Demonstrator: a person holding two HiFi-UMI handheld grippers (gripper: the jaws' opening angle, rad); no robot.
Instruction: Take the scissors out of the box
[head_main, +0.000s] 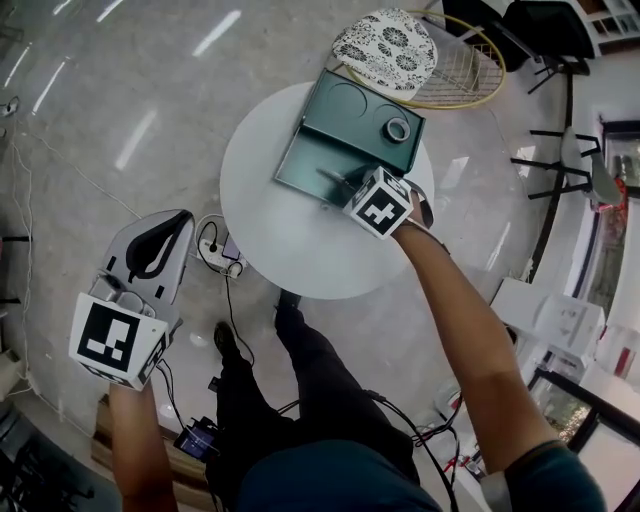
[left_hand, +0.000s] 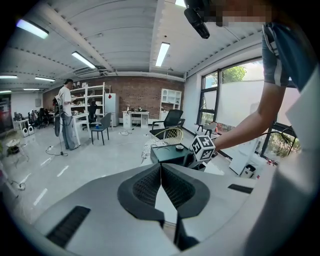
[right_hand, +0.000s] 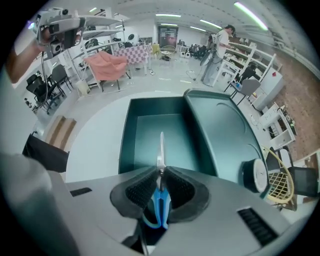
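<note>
Blue-handled scissors clamped in the right tongs, blade pointing over the open teal box on the round white desk — left tongs closed together on nothing, held off to the desk's side.

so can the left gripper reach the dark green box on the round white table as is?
Probably not: left gripper hangs shut off the table, short of the box; the right gripper, clamping blue-handled scissors, is over its tray.

Scissors show bright metal blades, glossy plastic handles; the box looks matt.
</note>
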